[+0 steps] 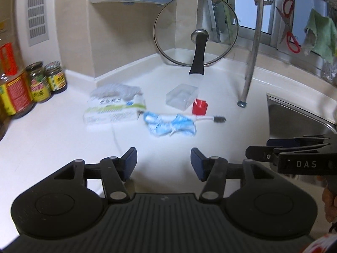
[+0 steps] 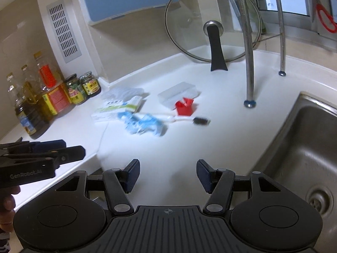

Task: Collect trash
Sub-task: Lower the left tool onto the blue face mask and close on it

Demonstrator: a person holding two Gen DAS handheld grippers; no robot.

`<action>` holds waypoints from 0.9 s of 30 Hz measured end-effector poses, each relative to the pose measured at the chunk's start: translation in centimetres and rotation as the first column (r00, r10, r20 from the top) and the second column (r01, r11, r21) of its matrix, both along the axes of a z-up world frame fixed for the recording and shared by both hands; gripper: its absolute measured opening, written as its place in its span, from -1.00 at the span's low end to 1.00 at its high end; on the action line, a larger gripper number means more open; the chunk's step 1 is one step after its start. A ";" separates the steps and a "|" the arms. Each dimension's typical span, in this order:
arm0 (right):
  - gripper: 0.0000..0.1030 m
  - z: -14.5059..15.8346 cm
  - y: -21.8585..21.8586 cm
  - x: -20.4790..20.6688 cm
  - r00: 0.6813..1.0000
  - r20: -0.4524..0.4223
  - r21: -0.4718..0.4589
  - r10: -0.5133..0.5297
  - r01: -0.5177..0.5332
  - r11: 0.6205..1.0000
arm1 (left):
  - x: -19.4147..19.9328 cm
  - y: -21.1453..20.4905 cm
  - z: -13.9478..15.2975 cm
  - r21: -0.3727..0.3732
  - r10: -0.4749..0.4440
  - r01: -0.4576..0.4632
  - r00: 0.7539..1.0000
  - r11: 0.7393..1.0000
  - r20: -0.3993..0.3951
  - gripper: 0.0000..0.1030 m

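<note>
Trash lies in a loose group on the white counter: a crumpled blue face mask, a white toothbrush with dark bristles, a small red carton, a clear plastic box and a white and green packet. My left gripper is open and empty, short of the mask. My right gripper is open and empty too, near the counter's front. Each shows from the side in the other's view: the right gripper, the left gripper.
Sauce jars and oil bottles stand at the left wall. A glass pan lid leans in the back corner. A steel rack leg stands beside the steel sink at the right. Scissors and a green cloth hang above.
</note>
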State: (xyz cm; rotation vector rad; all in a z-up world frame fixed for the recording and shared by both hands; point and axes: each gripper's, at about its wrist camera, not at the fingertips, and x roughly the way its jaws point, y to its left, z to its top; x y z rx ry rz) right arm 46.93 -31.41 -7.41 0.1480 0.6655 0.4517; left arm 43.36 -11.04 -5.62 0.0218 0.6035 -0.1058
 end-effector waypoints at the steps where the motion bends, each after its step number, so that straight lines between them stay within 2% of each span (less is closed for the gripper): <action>1: 0.16 -0.1 -0.3 0.9 1.000 0.002 -0.001 0.003 -0.003 1.000 | 0.8 -0.4 -0.1 0.004 0.001 -0.001 1.000 1.000 0.003 0.03; 8: 0.16 -0.6 -1.5 5.5 1.000 0.008 -0.002 0.022 -0.022 1.000 | 5.4 -2.6 -1.1 0.055 -0.009 0.008 1.000 0.998 0.011 0.05; 14: 0.16 -1.3 -2.1 7.7 1.000 -0.016 0.020 0.021 -0.020 1.000 | 8.5 -4.3 -2.2 0.122 -0.030 0.028 1.000 0.992 0.010 0.14; 22: 0.16 -2.6 -3.4 9.1 0.997 -0.073 0.040 -0.008 0.011 0.999 | 11.2 -6.6 -4.5 0.251 -0.125 0.129 0.992 0.959 -0.033 0.13; 27: 0.16 -2.9 -3.8 9.5 0.996 -0.088 0.046 -0.023 0.027 0.999 | 12.6 -6.5 -5.8 0.257 -0.115 0.130 0.991 0.958 -0.071 -0.05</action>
